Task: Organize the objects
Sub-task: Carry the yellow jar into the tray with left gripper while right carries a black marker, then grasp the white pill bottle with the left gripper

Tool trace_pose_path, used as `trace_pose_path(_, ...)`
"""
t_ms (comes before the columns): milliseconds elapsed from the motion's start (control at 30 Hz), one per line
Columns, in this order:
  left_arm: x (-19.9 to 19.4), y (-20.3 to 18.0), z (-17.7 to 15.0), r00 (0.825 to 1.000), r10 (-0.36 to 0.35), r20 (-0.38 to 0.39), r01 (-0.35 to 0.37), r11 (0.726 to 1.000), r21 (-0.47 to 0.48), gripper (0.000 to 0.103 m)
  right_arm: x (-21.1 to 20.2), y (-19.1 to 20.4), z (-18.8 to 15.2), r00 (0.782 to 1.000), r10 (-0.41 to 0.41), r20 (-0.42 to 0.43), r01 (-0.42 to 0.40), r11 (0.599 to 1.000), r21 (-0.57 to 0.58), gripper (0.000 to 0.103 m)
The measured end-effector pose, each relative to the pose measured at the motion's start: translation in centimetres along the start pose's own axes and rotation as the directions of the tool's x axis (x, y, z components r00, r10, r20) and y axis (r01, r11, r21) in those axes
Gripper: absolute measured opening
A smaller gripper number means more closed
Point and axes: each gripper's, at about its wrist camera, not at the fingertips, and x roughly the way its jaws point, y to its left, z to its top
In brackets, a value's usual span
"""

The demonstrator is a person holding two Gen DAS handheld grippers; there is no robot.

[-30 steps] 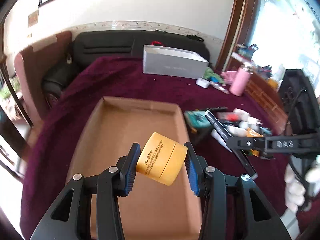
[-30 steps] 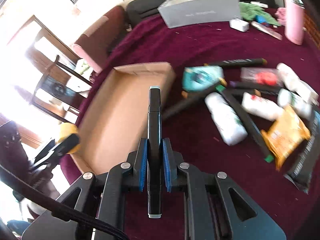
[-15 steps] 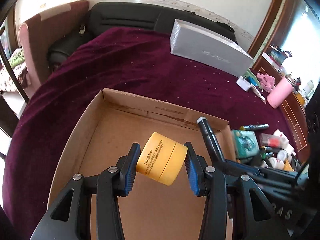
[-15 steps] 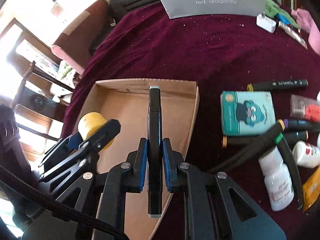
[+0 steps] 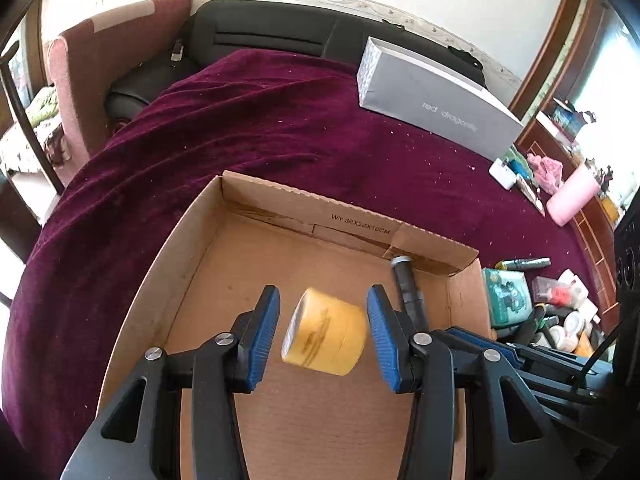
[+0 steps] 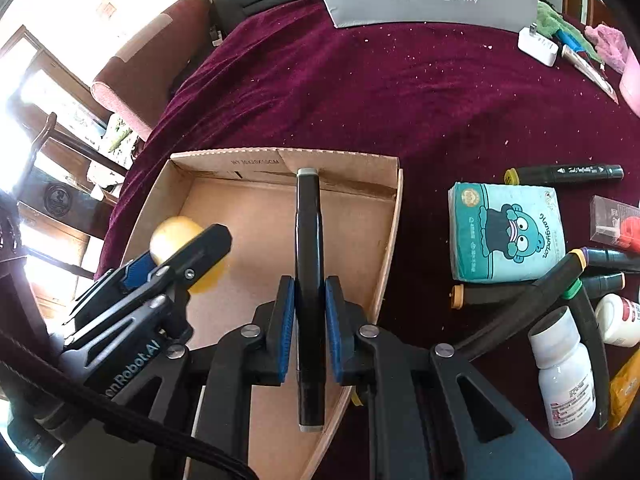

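A yellow round jar (image 5: 324, 334) shows blurred between the blue pads of my left gripper (image 5: 323, 289), low over the floor of the open cardboard box (image 5: 304, 204). A thin gap shows between the jar and the left pad, so the jaws stand open around it. My right gripper (image 6: 310, 280) is shut on a black marker (image 6: 308, 220) that points at the box's far wall, close to the right wall (image 6: 394, 216). In the right wrist view the left gripper (image 6: 180, 248) and the jar (image 6: 172, 236) sit at the box's left side. The marker's tip (image 5: 406, 284) shows in the left wrist view.
The box lies on a maroon cloth (image 5: 240, 120). A grey shoe box (image 5: 432, 96) stands at the back. To the right lie a teal tissue pack (image 6: 504, 232), several markers (image 6: 564, 174) and white bottles (image 6: 564, 372). A pink bottle (image 5: 572, 196) stands far right.
Both grippers came leftward and down over the cardboard box. The jar, held tight and sharp before, now sits lower between the left pads and is blurred. The marker stays gripped.
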Motion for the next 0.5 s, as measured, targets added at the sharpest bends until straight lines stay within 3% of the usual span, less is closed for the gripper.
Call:
trace_pose_path(167, -0.5, 0.7, 0.1, 0.999, -0.034, -0.034, 0.032, 0.998, -0.052, 0.040, -1.3, 0.0, 0.1, 0.998, 0.009, 0.055, -0.010, 1.000, 0.011, 0.023)
trace_pose_path(333, -4.4, 0.8, -0.2, 0.995, -0.096, -0.004, 0.095, 0.992, -0.082, 0.040, -5.1, -1.0, -0.1, 0.990, 0.074, 0.122, -0.079, 0.996, 0.037, 0.023)
trace_pose_path(400, -6.7, -0.3, -0.7, 0.990, -0.136, 0.026, 0.137, 0.989, -0.063, 0.046, -7.7, -2.0, -0.7, 0.982, 0.086, 0.169, -0.092, 0.995, 0.029, 0.032)
trace_pose_path(433, -7.9, -1.3, -1.1, 0.987, -0.155, 0.044, 0.157, 0.987, -0.044, 0.050, -8.8, -2.5, -1.1, 0.978, 0.080, 0.192, -0.088, 0.996, 0.030, 0.043)
trace_pose_path(500, -9.4, -3.6, -1.8, 0.979, -0.190, 0.073, 0.190, 0.982, 0.001, 0.060, -11.3, -4.1, -2.1, 0.969, 0.063, 0.240, -0.076, 0.996, 0.042, 0.055)
